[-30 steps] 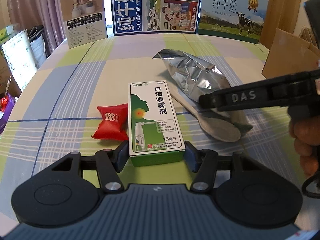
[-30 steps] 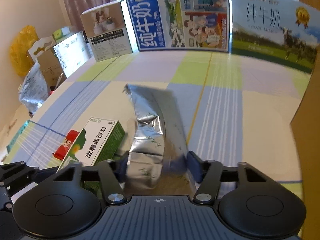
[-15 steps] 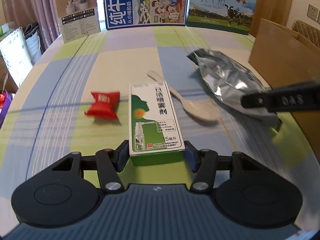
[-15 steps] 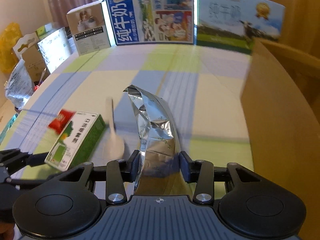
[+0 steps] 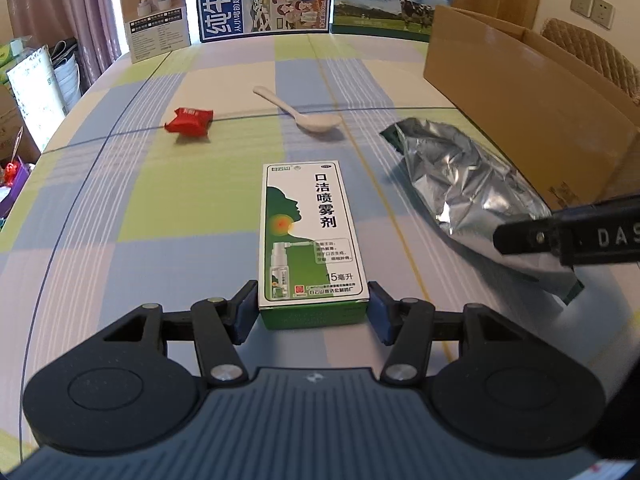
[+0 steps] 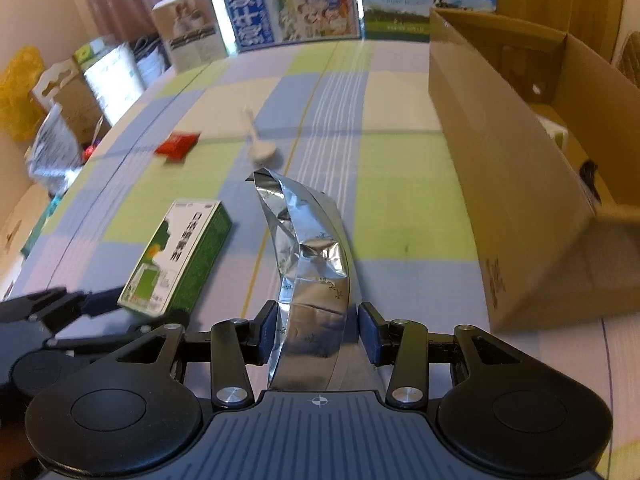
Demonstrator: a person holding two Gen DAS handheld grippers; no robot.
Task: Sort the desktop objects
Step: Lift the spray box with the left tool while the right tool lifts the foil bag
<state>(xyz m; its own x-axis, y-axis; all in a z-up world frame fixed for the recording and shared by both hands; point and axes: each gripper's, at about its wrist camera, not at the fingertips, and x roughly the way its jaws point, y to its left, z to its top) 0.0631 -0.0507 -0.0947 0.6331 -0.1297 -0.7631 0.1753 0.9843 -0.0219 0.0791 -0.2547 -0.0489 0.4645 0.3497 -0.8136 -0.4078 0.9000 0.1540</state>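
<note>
Right wrist view shows the right gripper (image 6: 318, 338) with jaws clamped on the crinkled silver foil pouch (image 6: 308, 264), now carried beside the open brown cardboard box (image 6: 516, 184) at the counter's right edge, while the left gripper (image 5: 312, 310) keeps its jaws on the green-and-white spray carton (image 5: 310, 232), so both look ready for boxing.

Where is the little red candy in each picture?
Left wrist view: the red candy lies upper left on the tablecloth, left of the white spoon.
Right wrist view: the red candy lies left of centre, blurred, again left of the white spoon.
Shared landmark: the white spoon.
</note>
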